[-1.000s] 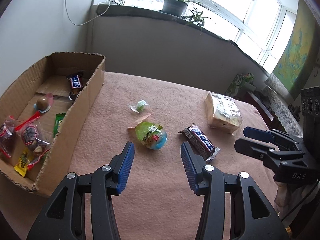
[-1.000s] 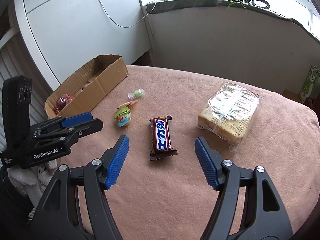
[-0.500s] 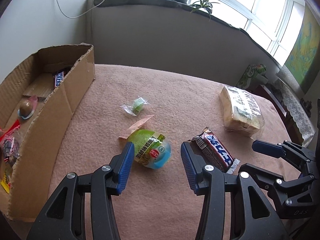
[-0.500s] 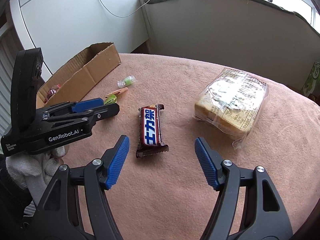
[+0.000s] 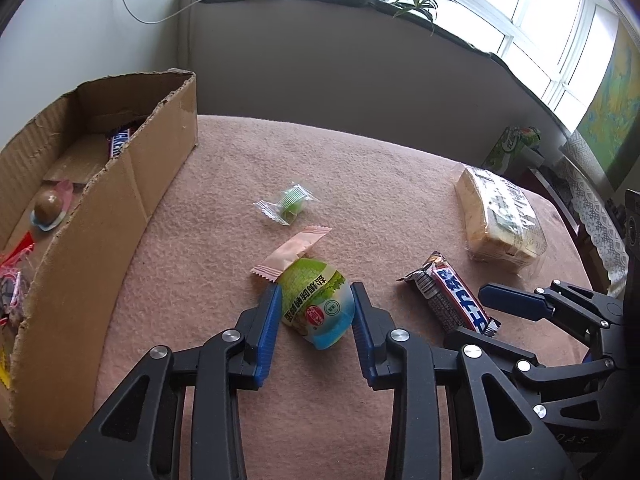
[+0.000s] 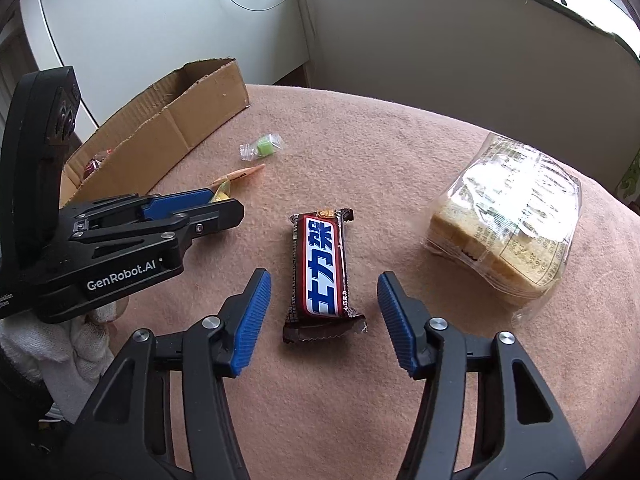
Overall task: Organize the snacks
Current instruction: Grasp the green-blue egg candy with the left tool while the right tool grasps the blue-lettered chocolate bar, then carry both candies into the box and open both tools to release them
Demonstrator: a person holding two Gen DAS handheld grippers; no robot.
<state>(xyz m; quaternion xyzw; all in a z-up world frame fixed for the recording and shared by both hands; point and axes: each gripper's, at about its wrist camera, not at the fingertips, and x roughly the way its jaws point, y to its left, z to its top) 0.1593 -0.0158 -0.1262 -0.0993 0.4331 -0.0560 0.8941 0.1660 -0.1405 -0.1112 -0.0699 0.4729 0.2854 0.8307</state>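
Observation:
My left gripper (image 5: 316, 312) is open, its blue pads on either side of a green and blue egg-shaped snack (image 5: 318, 304) on the pink cloth, close to it. A pink sachet (image 5: 292, 252) lies against the egg. My right gripper (image 6: 324, 300) is open, its pads straddling a brown chocolate bar (image 6: 322, 270), apart from it. The bar also shows in the left wrist view (image 5: 452, 300). A small green candy (image 5: 290, 202) lies further back. A cardboard box (image 5: 120, 216) with several snacks stands at the left.
A wrapped loaf of sliced bread (image 6: 508, 216) lies at the right of the pink cloth table (image 6: 360, 140). The box (image 6: 180, 120) is far left in the right wrist view. A grey wall and a windowsill with plants stand behind the table.
Both grippers moved forward and down. The left one now has the egg snack between its pads; the right one has come closer around the chocolate bar.

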